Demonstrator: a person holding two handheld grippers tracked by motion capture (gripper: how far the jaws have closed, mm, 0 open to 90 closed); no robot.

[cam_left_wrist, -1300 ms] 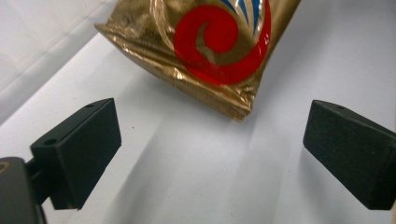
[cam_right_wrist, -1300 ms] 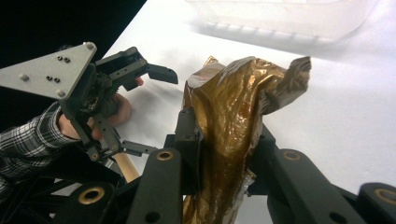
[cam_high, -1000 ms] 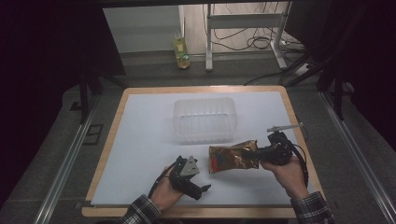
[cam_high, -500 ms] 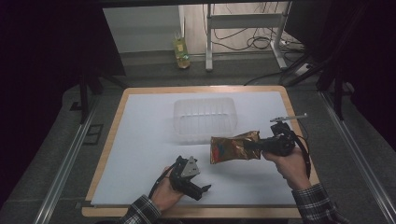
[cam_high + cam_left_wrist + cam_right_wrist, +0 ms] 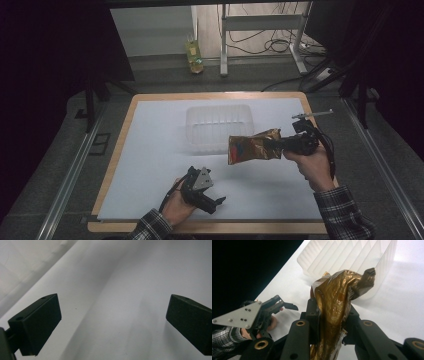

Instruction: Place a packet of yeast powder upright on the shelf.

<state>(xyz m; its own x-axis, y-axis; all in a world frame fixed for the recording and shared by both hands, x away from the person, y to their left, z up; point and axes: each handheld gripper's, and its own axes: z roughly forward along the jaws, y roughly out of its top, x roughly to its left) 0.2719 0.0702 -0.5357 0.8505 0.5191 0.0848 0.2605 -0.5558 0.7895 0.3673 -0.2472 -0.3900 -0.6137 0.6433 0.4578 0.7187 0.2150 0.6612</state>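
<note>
A crinkled gold foil snack bag (image 5: 252, 147) hangs in the air in front of a clear ribbed plastic tub (image 5: 219, 127), with my right gripper (image 5: 281, 144) shut on its right end. In the right gripper view the gold bag (image 5: 337, 305) is pinched between both jaws, and the tub (image 5: 352, 261) stands just beyond it. My left gripper (image 5: 216, 204) lies low near the table's front edge, open, pointing right. In the left gripper view the left gripper (image 5: 113, 320) has its two black pads far apart with bare white table between them.
The white table top (image 5: 150, 150) has a wooden rim (image 5: 120, 145). A yellow-green bottle (image 5: 194, 56) stands on the floor beyond the table, near metal frame legs and cables. Rails run along both sides of the table.
My right gripper has lifted the gold bag up and carried it away from the person, closer to the tub. The left gripper has stayed where it was.
</note>
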